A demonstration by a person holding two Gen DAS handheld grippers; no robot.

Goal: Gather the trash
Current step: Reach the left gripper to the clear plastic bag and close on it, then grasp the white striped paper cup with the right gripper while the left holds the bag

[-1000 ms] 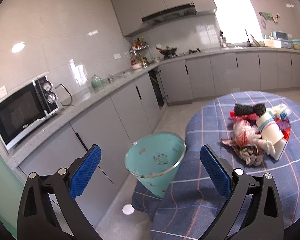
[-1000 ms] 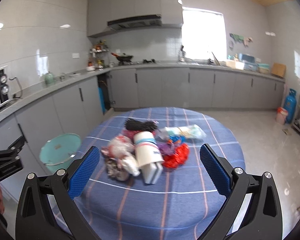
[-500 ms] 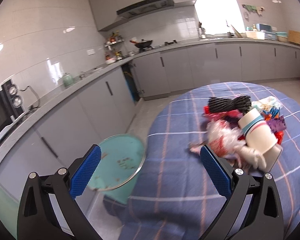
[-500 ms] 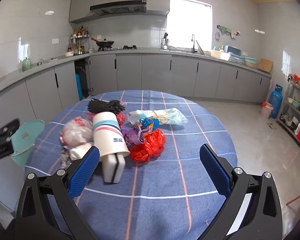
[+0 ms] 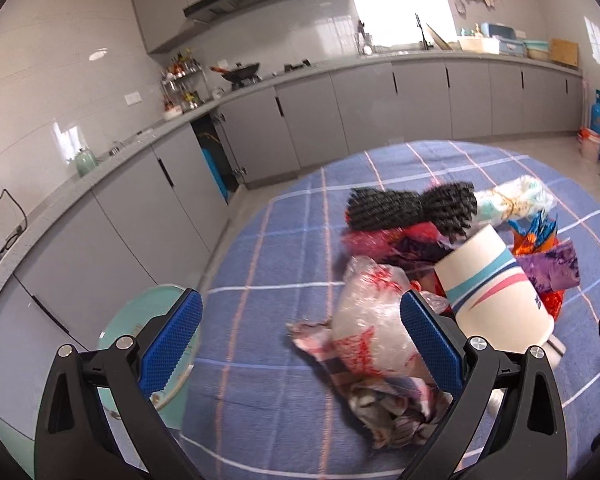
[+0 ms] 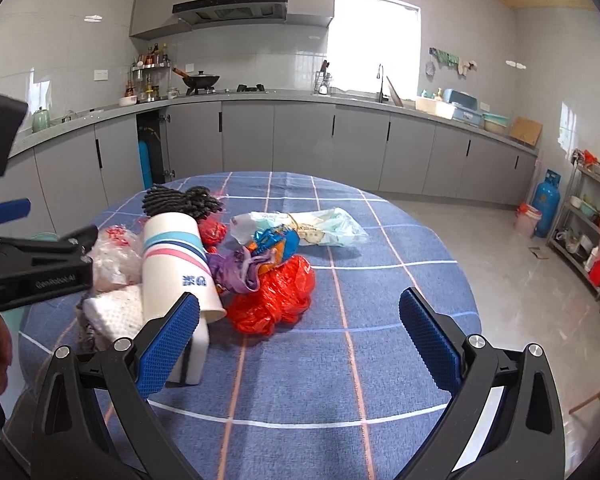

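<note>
A heap of trash lies on a round table with a blue checked cloth. It holds a white paper cup with stripes, a red plastic bag, a clear bag with red print, a black mesh bundle, a pale green bag and a white sponge block. My left gripper is open and empty, low over the table just left of the clear bag. My right gripper is open and empty in front of the red bag. A teal trash bin stands beside the table's left edge.
Grey kitchen cabinets and a counter run along the back and left walls. A blue gas cylinder and a metal shelf rack stand at the right. The left gripper's body shows at the left of the right wrist view.
Both grippers have moved closer to the trash heap. The left gripper swung right, from facing the bin to facing the clear bag. Both stayed open.
</note>
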